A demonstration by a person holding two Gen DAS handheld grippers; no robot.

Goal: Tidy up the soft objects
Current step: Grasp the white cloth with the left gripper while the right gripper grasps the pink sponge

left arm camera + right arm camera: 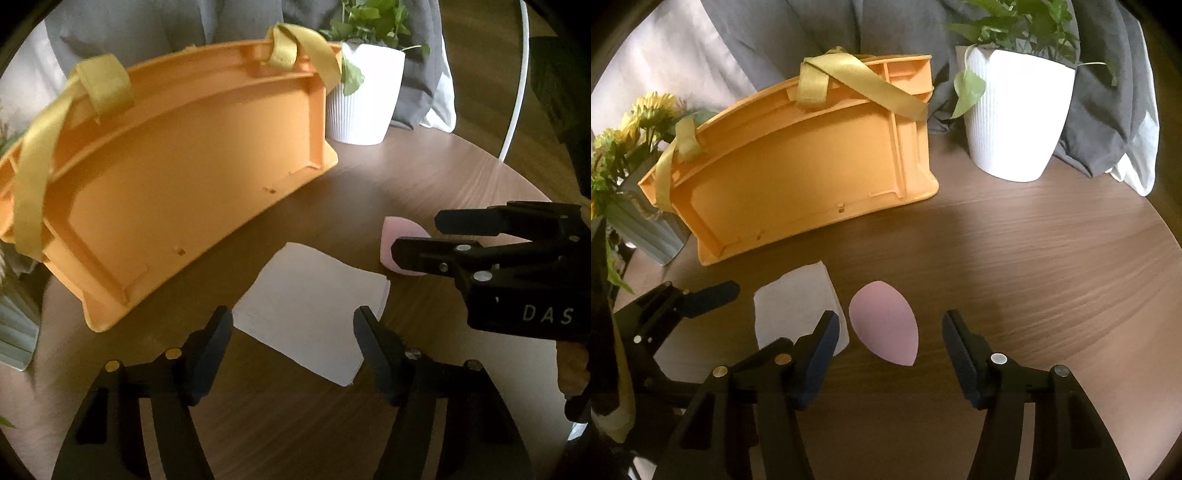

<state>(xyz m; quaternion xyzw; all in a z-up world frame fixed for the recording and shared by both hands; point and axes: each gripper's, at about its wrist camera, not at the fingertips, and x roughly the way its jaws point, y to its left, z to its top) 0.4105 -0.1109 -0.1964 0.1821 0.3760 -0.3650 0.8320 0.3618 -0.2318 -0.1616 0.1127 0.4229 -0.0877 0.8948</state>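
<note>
A pink egg-shaped sponge (886, 328) lies on the round wooden table, between the open fingers of my right gripper (890, 332). It also shows in the left wrist view (397, 243), partly hidden by the right gripper (417, 236). A folded white cloth (314, 314) lies flat just ahead of my open, empty left gripper (293, 325). In the right wrist view the cloth (798, 306) lies left of the sponge, with the left gripper (713, 291) beyond it. An orange plastic basket (812, 162) with yellow fabric handles (849, 81) stands behind both.
A white ribbed pot with a green plant (1015, 118) stands at the back right of the table (1052, 266). A grey-green vase with yellow flowers (635, 177) stands at the left edge. Grey and white fabric (812, 33) hangs behind the table.
</note>
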